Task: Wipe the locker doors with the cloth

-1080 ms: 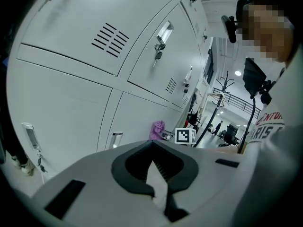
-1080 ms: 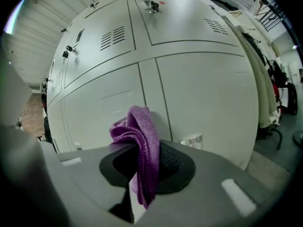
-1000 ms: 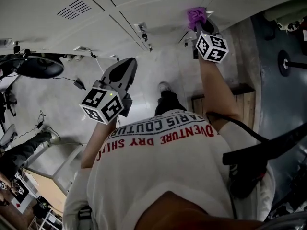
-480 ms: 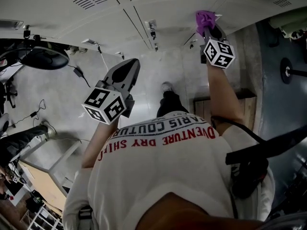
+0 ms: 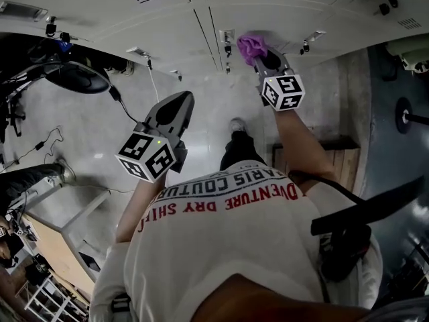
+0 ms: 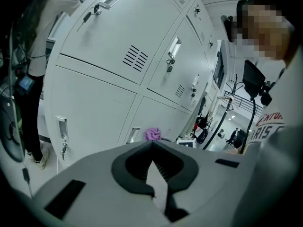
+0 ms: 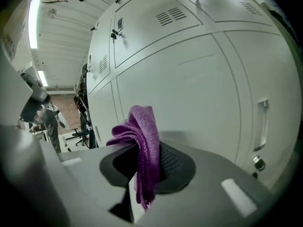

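Head view: right tool, arm outstretched, pinches purple knitted cloth at grey metal locker doors; left tool closed, empty.

Flat locker doors offer open sweep; a handle and key jut out.

Pale grey floor with a black cable trailing across it. White lockers fill the wall. A low wooden bench sits at right, with darker flooring beside it. Ceiling strip light is on (very bright). An office chair stands far down the room.
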